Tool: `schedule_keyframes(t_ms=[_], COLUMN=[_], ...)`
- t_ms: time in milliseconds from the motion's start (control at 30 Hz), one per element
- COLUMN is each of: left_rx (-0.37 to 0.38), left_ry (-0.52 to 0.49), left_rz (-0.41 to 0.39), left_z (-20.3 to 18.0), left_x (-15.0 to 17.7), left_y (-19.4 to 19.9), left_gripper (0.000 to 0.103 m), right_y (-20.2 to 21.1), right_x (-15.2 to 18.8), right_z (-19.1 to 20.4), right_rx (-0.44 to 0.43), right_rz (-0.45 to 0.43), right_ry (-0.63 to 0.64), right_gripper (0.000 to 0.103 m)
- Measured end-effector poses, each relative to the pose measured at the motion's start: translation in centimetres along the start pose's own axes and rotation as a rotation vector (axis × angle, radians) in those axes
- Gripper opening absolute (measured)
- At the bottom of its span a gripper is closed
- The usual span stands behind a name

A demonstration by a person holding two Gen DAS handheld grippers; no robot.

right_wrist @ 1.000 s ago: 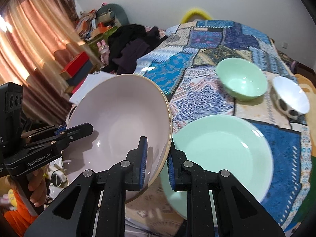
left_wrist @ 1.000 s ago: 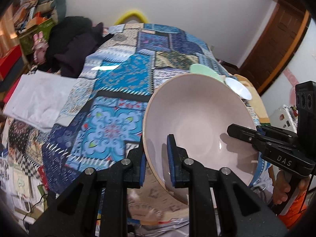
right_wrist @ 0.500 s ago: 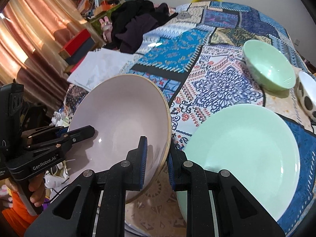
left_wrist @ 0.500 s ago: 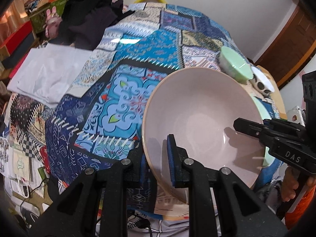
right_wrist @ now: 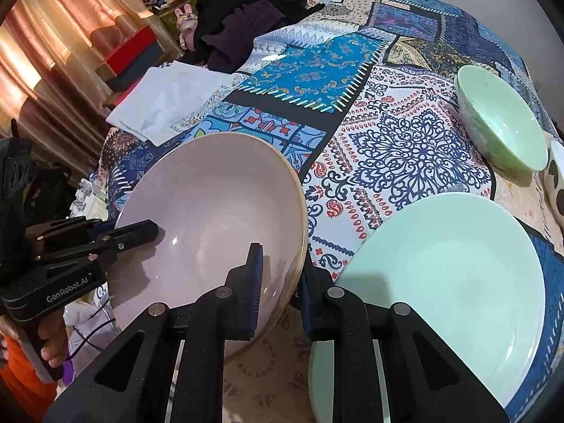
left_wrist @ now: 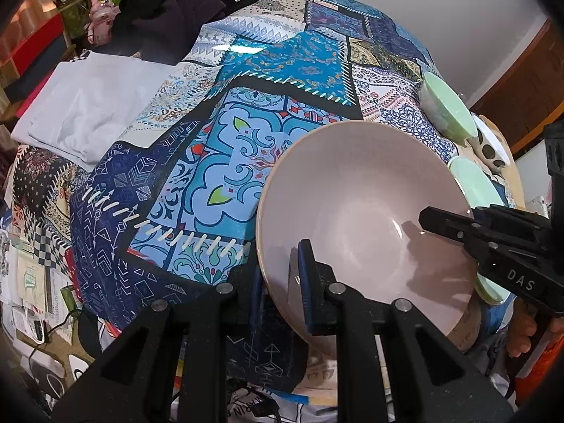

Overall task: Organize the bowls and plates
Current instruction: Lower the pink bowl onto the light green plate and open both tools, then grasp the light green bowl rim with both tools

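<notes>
Both grippers hold one large pink bowl in the air above the table's near edge. My left gripper is shut on the bowl's left rim. My right gripper is shut on the opposite rim of the pink bowl. Each gripper shows in the other's view. A mint green plate lies on the table just right of the bowl. A mint green bowl stands farther back on the right. A white bowl with dark spots sits beside it at the right edge.
The table wears a blue patterned patchwork cloth. A folded white cloth lies on its left side, dark clothes behind it. Boxes and curtains stand to the left. Papers and cables lie on the floor.
Both grippers have carried the pink bowl forward and lower over the table. The table and the green plate now look closer. The grip on both rims is unchanged.
</notes>
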State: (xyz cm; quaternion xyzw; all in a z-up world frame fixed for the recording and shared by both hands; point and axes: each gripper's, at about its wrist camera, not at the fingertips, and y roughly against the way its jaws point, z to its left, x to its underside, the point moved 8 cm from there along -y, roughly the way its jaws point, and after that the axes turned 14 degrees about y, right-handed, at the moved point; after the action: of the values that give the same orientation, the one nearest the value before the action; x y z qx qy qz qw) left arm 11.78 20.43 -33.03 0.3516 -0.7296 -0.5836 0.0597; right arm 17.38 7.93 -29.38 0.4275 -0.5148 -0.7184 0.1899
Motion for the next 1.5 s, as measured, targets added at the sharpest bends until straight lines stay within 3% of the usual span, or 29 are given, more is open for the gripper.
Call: schedule_keyframes(t_ms=[133,433,733,800,967,1167,1333,1500], left_rx=[-0.005,-0.059,-0.047,-0.034,-0.005,-0.008,0.002,0.029], left_ry=[0.0,-0.038,-0.105,-0.115,-0.133,-0.183,-0.21,-0.213], left_rz=[-0.008,-0.114,-0.219,-0.24,-0.278,-0.294,-0.263,-0.183], left_z=[-0.1,-0.6,-5.0,-6.5,-10.3,-14.6,-17.8,-20.8], left_x=[0.0,-1.0,-3.5,-4.3,-6.3,-8.0,-9.4,-10.9], left_y=[0.3,3.6,7.3,7.9,8.4,7.3,5.0,1.4], left_gripper=[0.019,0.019,0.02,0.024,0.044,0.059,0.064,0.065], right_y=[0.8,5.3,11.5,12.9,15.0,15.6,14.8,12.8], right_x=[-0.1,-0.2,0.2,0.5,1.1,2.0,2.2,2.0], right_z=[-0.5,-2.8,-8.2,-9.9,-13.7,-17.9,-20.4,-22.2], right_rx=[0.011,0.04,0.15,0.189,0.258,0.293,0.293,0.3], right_rz=[-0.016,-0.116,-0.24,-0.264,-0.292,-0.294,-0.282,-0.267], right_ry=[-0.002,-0.025,-0.09,-0.112,-0.158,-0.214,-0.246,-0.25], right_gripper=[0.02,0.02,0.03,0.035,0.039,0.044,0.044,0.044])
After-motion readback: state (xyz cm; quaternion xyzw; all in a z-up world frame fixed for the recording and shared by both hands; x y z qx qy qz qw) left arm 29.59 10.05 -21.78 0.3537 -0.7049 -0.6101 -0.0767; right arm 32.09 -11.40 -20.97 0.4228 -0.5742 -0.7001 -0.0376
